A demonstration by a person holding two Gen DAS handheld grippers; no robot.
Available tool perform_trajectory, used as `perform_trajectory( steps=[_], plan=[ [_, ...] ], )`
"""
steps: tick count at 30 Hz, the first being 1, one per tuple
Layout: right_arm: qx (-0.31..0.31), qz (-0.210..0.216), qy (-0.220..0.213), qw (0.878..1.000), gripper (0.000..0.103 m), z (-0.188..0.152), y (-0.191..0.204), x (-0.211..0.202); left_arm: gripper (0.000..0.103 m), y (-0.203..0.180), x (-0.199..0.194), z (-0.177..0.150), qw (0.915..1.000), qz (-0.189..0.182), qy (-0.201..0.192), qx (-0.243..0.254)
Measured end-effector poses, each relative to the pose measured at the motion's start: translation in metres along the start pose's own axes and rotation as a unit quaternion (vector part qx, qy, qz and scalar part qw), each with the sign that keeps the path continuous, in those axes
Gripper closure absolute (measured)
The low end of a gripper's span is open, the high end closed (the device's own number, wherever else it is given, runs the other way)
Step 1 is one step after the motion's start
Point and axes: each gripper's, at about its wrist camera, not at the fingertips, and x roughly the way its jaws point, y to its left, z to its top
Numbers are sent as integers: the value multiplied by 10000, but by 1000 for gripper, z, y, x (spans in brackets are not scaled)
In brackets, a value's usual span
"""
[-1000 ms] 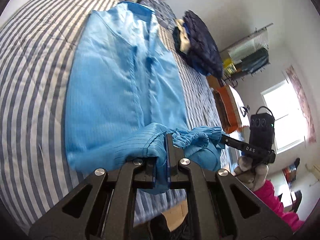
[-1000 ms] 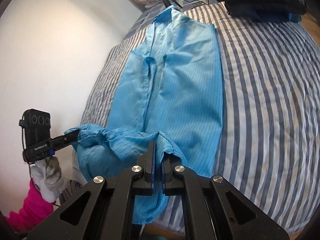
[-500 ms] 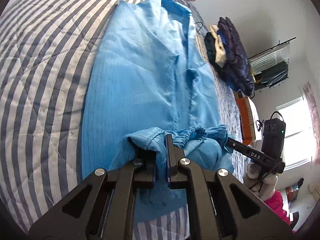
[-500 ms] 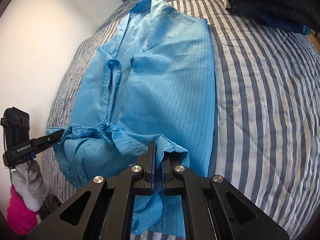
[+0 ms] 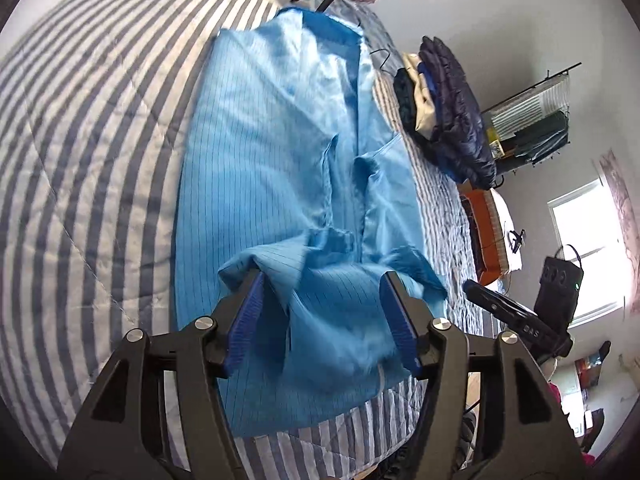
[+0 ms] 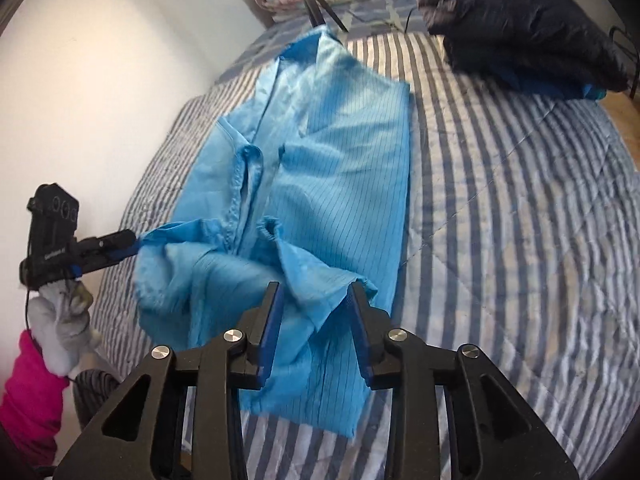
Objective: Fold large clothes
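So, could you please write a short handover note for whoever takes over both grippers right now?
Left gripper: jaws have just been opening; hem cloth lies loose between them, not pinched.
Right gripper: jaws have just been opening too, cloth slack between them.
The blue garment lies lengthwise on the striped bed, collar at the far end, sleeves folded in along the middle. Its near hem has been carried up over the body.
Left to do: draw both grippers clear, smooth the fold, probably fold once more. A dark clothes pile lies on the bed beyond.

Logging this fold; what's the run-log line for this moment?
left claw: just opened | right claw: just opened | blue garment: hem released on striped bed
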Motion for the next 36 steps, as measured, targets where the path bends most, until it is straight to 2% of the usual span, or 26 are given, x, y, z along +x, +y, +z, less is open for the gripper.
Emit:
perform_trajectory(
  steps=[3, 5, 7, 9, 11, 14, 17, 20, 23, 26, 30, 36],
  plan=[
    [-344, 134, -138, 9992, 72, -16, 12, -20, 42, -8, -12, -7, 9992, 90, 25, 388],
    [-630, 255, -18, 9977, 72, -28, 24, -22, 42, -14, -20, -22, 9959, 245, 68, 867],
    [-979, 237, 157, 9948, 72, -43, 35, -17, 47, -15, -21, -38, 9927, 382, 207, 1128],
    [-1238, 198, 348, 9915, 72, -53, 45, -3, 58, -13, -16, -50, 9900, 395, 459, 1276],
    [-1339, 203, 512, 9895, 72, -56, 50, 13, 59, -10, -6, -59, 9867, 501, 648, 1407],
    [-1423, 156, 681, 9874, 72, -51, 54, 38, 59, -3, 14, -56, 9865, 671, 733, 1299],
    [-1541, -53, 685, 9857, 72, -34, 55, 56, 59, 3, 27, -39, 9886, 801, 557, 1147],
    [-1470, -288, 441, 9877, 72, 0, 50, 68, 59, 7, 35, -14, 9925, 834, 235, 865],
    [-1114, -553, 1, 9922, 72, 39, 39, 71, 59, 13, 35, 13, 9930, 1035, -279, 497],
    [-709, -493, -361, 9956, 72, 62, 25, 56, 59, 18, 25, 23, 9930, 1032, -485, 303],
    [-746, -388, -499, 9952, 72, 59, 17, 33, 59, 19, 4, 13, 9877, 1279, -615, 652],
    [-915, -70, -248, 9955, 72, 30, 17, 31, 59, 12, 5, -5, 9894, 1028, -355, 960]
  ],
)
